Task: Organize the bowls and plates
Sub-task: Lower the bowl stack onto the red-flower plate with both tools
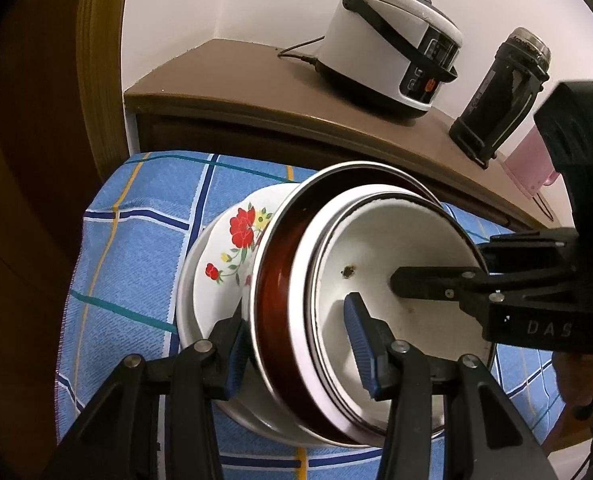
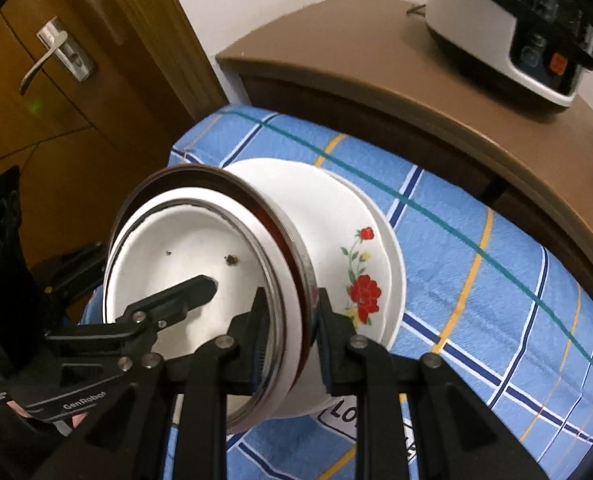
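Observation:
A white enamel bowl (image 1: 396, 240) with a chipped spot sits nested in a larger steel-rimmed bowl with a red-brown inside (image 1: 274, 292). Both rest on a flowered white dish (image 1: 224, 248) on the blue checked cloth (image 1: 136, 240). My left gripper (image 1: 292, 312) straddles the near rims, one pad outside and one inside the white bowl. It stands open, the inner pad apart from the wall. My right gripper (image 2: 292, 296) is shut on the nested bowls' rims (image 2: 296, 276) from the other side. Its inner finger (image 1: 424, 282) shows across the white bowl.
Behind the cloth stands a brown cabinet (image 1: 236, 80) bearing a white rice cooker (image 1: 396, 52), a black flask (image 1: 496, 92) and a pink cup (image 1: 530, 168). A wooden door with a metal handle (image 2: 52, 56) is at the left. A hand (image 2: 76, 420) holds the left gripper.

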### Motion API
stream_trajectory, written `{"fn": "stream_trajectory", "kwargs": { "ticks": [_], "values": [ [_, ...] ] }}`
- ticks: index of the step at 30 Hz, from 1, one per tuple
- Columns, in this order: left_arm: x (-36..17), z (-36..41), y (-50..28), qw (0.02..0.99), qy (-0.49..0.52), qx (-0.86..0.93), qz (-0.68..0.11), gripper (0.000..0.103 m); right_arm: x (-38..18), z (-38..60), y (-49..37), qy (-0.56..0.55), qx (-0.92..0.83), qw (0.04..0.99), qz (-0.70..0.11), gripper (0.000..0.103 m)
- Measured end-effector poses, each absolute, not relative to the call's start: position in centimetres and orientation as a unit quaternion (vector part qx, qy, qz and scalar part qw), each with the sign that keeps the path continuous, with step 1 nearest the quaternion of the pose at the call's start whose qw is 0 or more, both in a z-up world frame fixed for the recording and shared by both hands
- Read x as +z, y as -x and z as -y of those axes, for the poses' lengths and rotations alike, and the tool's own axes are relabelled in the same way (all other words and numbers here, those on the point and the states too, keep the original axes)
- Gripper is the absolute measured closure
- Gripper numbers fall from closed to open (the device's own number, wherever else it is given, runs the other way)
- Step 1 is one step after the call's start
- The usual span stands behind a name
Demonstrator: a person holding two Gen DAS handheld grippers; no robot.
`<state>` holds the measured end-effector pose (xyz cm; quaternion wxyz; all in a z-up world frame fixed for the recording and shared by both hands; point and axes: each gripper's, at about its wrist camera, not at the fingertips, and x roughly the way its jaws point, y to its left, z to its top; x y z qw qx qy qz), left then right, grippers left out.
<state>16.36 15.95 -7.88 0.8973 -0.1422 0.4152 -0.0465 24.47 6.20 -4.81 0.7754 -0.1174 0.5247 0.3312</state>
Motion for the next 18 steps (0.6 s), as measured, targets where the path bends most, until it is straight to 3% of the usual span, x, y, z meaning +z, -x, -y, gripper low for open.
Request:
{"fn": "stream_trajectory", "kwargs": {
  "ticks": [5,9,16,18],
  "values": [
    [-7.9,-16.0,-16.4,0.9,0.138,-0.038,-0.412,0.055,-4.2,-5.6,-24.1,0.117,0.325,0.797,-0.496,0.081],
    [-7.9,-16.2,-16.4,0.9,0.142,-0.031,-0.41,0.054,-3.7,-5.0,-24.1,0.11,0.317,0.81,-0.481,0.074],
    [-7.7,-16.1,-16.2,0.904,0.135,-0.023,-0.405,0.051,-3.7,-4.7,-24.1,0.098,0.32,0.816,-0.47,0.073],
    [-7.6,-16.2,-16.2,0.905,0.134,-0.018,-0.403,0.048,-3.8,-4.8,-23.7,0.109,0.314,0.825,-0.456,0.077]
  ]
}}
